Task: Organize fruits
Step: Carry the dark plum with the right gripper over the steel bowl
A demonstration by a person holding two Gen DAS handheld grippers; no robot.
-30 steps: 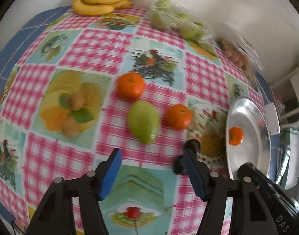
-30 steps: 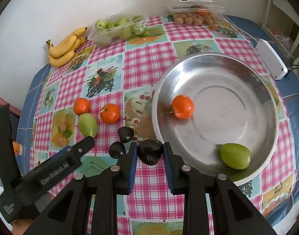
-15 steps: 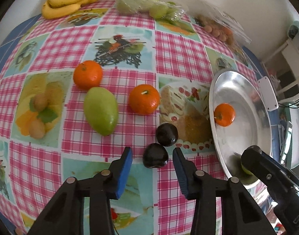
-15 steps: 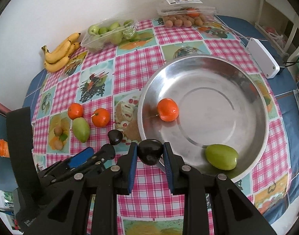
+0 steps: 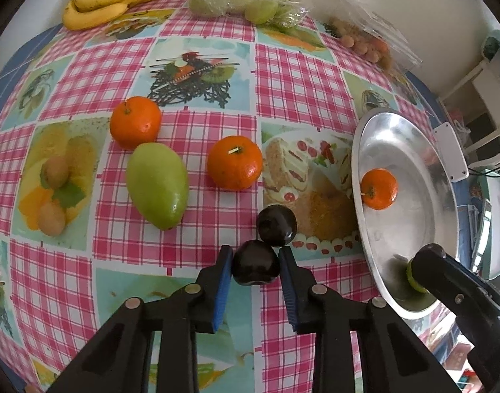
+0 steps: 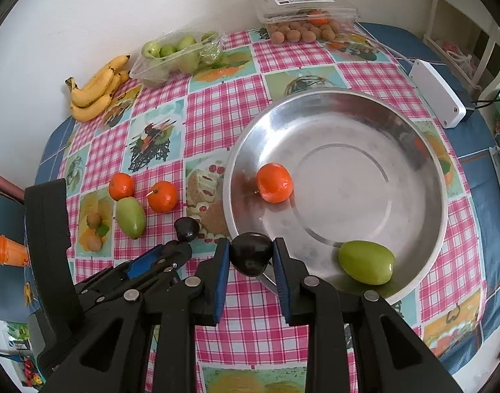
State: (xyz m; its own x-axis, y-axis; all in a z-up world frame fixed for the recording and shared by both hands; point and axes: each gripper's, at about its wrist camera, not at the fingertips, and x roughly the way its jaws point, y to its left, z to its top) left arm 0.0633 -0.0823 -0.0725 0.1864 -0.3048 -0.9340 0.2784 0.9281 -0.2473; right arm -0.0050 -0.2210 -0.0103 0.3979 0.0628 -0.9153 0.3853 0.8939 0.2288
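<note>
Mostly clear, L wrist view: left gripper pads pinch a dark plum on the checked tablecloth, a second plum touching it; green fruit in the steel bowl half hidden behind the right gripper's arm.

R wrist view: right gripper fingers clamp another plum over the bowl rim; whole green mango & orange inside. White wall behind.

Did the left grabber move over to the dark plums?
Yes. The left gripper has moved toward the metal bowl and the table, and now sits around one dark plum, beside a second plum.
</note>
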